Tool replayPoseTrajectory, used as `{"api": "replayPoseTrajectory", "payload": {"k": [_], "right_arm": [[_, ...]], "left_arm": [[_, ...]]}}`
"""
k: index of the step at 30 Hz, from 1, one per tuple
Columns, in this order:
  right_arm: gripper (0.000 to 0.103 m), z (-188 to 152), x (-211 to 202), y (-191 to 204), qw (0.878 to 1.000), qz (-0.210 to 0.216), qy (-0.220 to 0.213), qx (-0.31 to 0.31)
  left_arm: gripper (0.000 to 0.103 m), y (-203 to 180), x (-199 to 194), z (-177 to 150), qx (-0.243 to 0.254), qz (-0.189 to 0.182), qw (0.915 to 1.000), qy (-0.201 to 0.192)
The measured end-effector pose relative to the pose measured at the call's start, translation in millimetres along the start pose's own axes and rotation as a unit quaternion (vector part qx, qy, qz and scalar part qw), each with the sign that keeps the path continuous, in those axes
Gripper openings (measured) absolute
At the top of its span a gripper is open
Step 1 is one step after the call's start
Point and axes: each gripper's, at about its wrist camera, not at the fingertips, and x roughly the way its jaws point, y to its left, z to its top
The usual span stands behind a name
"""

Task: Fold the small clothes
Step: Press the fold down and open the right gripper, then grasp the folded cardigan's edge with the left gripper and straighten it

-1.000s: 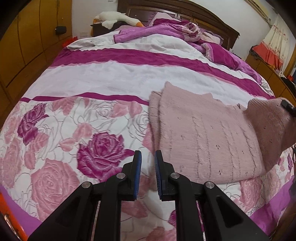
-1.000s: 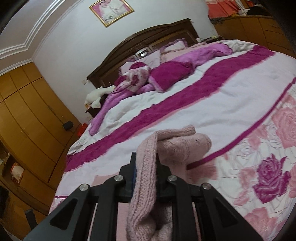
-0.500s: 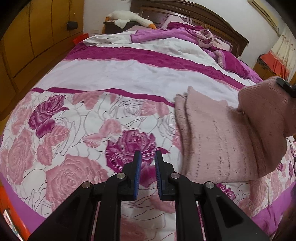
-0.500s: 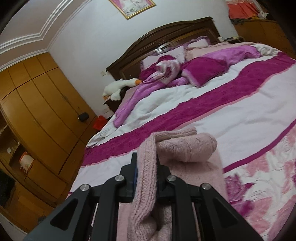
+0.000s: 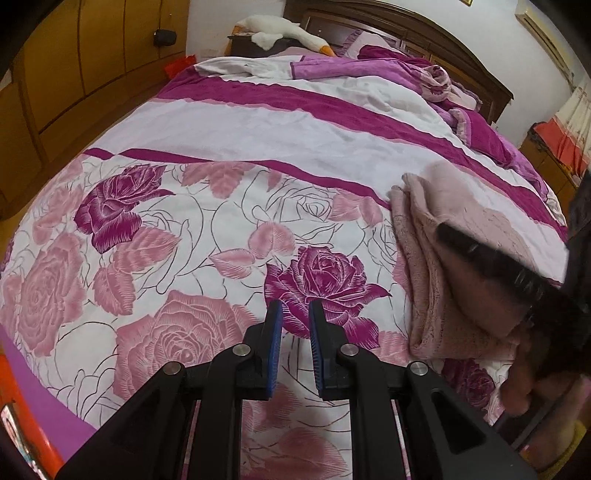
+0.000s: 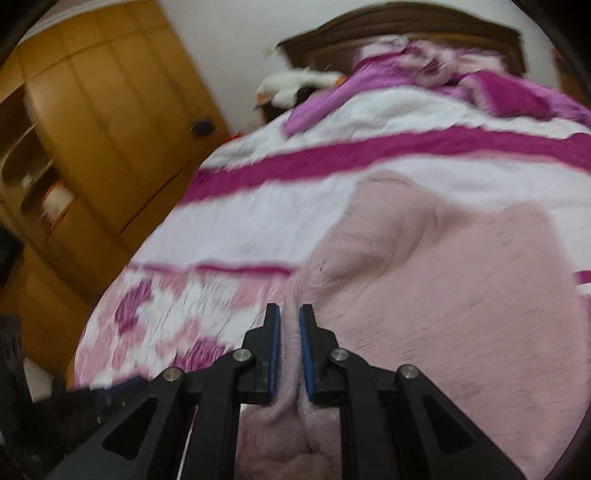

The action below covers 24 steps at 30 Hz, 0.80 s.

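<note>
The pink knitted sweater (image 5: pixel 454 258) lies on the bed (image 5: pixel 258 125), near the magenta rose (image 5: pixel 317 284). The right gripper (image 6: pixel 290 347), jaws nearly closed, pinches its fold and should lay it flat before opening. The left gripper (image 5: pixel 295 347), jaws closed, holds nothing.

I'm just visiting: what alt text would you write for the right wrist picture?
Blurred fisheye view along the black right gripper, its blue-padded jaws pinching a fold of a pink knitted sweater that lies on a floral pink and white bedspread. Behind are a wooden wardrobe, a dark headboard and a white plush goose.
</note>
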Motion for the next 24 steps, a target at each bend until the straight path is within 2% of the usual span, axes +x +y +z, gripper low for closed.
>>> {"api": "replayPoseTrajectory", "payload": {"k": [3,6,10,14,18,20,24], "right_arm": [[0.012,-5.6,2.4,11.1,1.0,0.011,0.004,-0.021],[0.019,-6.7,-9.9,18.1,0.999,0.03,0.002,-0.033],[0.042,-1.4,-41.6,16.6,0.999,0.023,-0.02,-0.037],[0.05,6.0,-80.6,-1.5,0.999,0.0,-0.047,-0.018],[0.053,10.7,-114.2,-32.4,0.996,-0.049,-0.07,0.006],[0.056,12.2,-124.1,-48.9,0.994,-0.077,-0.081,0.017],[0.057,10.2,-133.8,-86.5,0.988,-0.113,-0.088,0.05]], "left_arm": [[0.0,-2.3,-0.9,1.8,0.003,-0.005,1.0,-0.002],[0.0,-9.2,-3.6,5.0,0.01,-0.012,0.9999,-0.007],[0.0,-22.2,-8.5,12.7,0.014,-0.044,0.9989,-0.011],[0.0,-44.4,-15.3,23.2,0.022,-0.084,0.996,-0.018],[0.0,-71.2,-18.5,33.8,0.041,-0.115,0.9923,-0.021],[0.007,-86.6,-17.4,38.1,0.054,-0.132,0.9895,-0.023],[0.011,-112.4,-0.6,44.1,0.075,-0.152,0.9855,-0.012]]}}
